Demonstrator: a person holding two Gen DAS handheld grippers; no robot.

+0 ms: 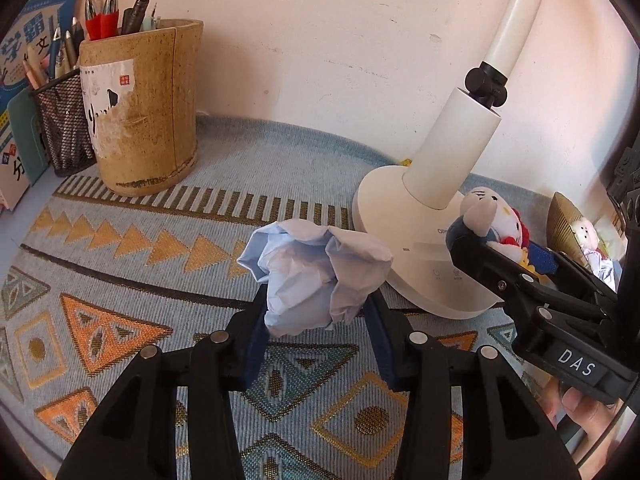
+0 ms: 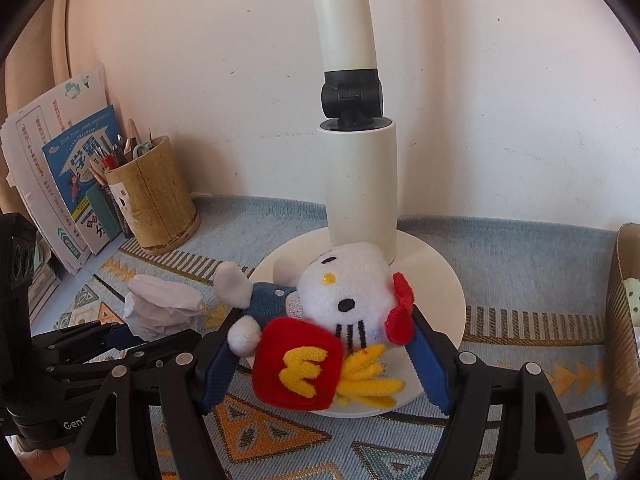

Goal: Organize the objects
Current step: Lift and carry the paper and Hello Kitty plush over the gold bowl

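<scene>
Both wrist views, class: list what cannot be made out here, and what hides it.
- Desk lamp: head cut off by the top edge, both views.
- Books: titles cut by the left edge, left wrist view.
- Box: contents cut by the right edge, right wrist view.
- Crumpled paper: underside hidden by the left gripper fingers.

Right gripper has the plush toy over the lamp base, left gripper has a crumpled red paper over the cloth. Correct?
Not quite. The paper in the left gripper is pale blue-white, not red, as the left wrist view shows. The rest holds: the right gripper has the plush toy over the lamp base.
</scene>
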